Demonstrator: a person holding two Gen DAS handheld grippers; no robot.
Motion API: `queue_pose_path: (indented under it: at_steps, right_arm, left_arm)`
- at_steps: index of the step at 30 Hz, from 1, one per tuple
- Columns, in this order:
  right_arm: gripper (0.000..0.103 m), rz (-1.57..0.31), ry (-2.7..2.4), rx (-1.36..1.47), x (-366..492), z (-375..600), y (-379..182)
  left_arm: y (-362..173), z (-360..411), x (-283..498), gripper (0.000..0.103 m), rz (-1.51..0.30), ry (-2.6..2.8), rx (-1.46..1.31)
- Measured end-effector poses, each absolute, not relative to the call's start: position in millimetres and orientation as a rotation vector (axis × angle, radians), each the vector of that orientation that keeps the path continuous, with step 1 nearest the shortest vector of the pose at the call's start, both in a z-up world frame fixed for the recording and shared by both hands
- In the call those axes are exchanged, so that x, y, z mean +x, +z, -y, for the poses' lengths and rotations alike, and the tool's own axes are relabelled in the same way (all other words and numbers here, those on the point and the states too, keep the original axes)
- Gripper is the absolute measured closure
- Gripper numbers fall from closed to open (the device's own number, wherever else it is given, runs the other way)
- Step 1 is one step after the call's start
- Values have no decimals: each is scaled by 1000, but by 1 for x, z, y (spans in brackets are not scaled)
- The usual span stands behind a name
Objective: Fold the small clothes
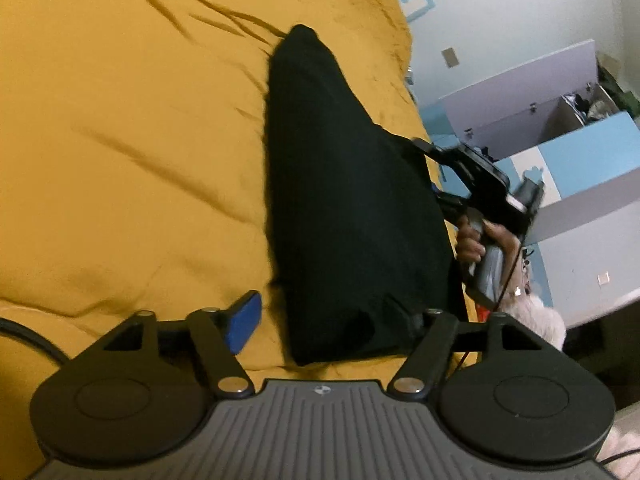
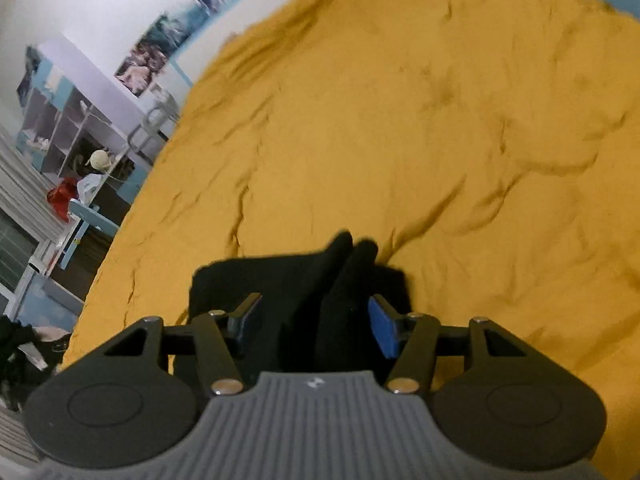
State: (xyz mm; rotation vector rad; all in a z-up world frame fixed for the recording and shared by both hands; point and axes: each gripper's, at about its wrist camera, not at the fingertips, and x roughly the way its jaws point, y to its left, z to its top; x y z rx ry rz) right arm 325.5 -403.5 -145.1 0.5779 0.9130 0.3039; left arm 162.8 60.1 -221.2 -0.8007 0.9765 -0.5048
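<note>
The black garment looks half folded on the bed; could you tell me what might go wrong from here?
1. The black garment lies between the open jaws of both the left gripper and the right gripper; neither clamps it, so a lift now might leave it behind.
2. In the right wrist view the cloth bunches in ridges, so closing there may catch uneven layers and skew the fold.
3. The yellow bedspread is soft and creased; a low pinch could grab it too.
</note>
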Motion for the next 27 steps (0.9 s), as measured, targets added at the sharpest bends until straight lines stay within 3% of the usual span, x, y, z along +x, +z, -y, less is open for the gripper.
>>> queue_pose_path:
  at_steps: [1, 3, 5, 7, 10, 12, 13, 14, 20, 27]
  right_arm:
    - [90, -920, 316, 600, 328, 405, -149]
    - [92, -918, 300, 604, 327, 406, -150]
    - [93, -890, 278, 576, 323, 409, -139]
    - [93, -855, 249, 595, 317, 418, -131]
    - [92, -915, 214, 557, 320, 428, -149]
    - [86, -943, 208, 568, 320, 433, -167]
    - [68, -939, 189, 593, 316, 439, -169]
    - [60, -926, 179, 616, 311, 443, -167]
    - [57, -806, 281, 633, 214, 471, -112]
    - [53, -868, 258, 628, 101, 480, -101]
  left_arm:
    - [-224, -54, 160, 22, -972, -511, -772]
    - [-224, -43, 154, 28, -962, -533, -733]
    - [-218, -43, 149, 61, -959, -604, -803]
    - [-211, -42, 151, 86, -967, -619, -776]
    - [-228, -46, 154, 88, -1004, -617, -825]
    - [-240, -50, 155, 89, -1018, -611, -865]
    - [-241, -51, 153, 89, -1018, -611, -871]
    - [-239, -51, 153, 89, -1013, -616, -858]
    - [-242, -54, 154, 88, -1018, -629, -880]
    - [-247, -61, 156, 83, -1035, -631, -902]
